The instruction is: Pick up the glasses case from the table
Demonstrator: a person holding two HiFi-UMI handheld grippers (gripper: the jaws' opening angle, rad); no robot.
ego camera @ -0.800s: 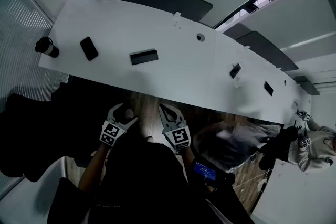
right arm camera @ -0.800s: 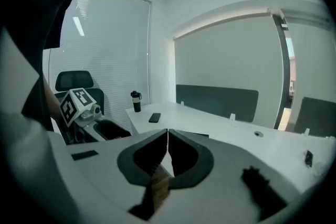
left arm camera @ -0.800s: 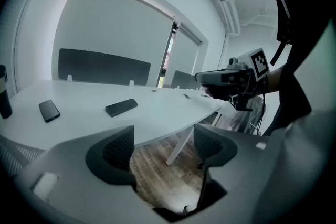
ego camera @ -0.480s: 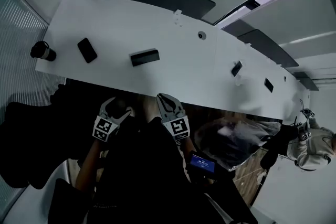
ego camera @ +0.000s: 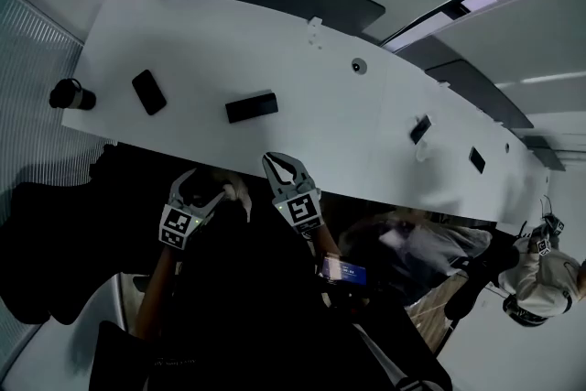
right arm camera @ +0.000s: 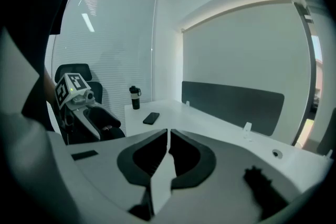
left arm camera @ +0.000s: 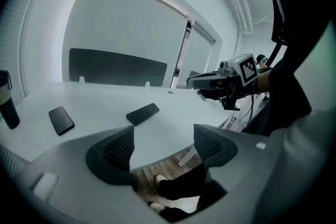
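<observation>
Head view, left to right: a dark flask (ego camera: 71, 93), a phone (ego camera: 148, 92) and the glasses case (ego camera: 251, 106) sit in a row on the white worktop (ego camera: 320, 119), each well apart. Short of its near edge, my left claw (ego camera: 207, 186) gapes wide with nothing between its jaws. Beside it my right claw (ego camera: 273, 162) is pressed fully closed on nothing, nearest the case.

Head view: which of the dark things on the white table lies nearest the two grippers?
The glasses case, the thick bar mid-table near the front edge; the flat phone and the upright bottle sit farther left.
</observation>
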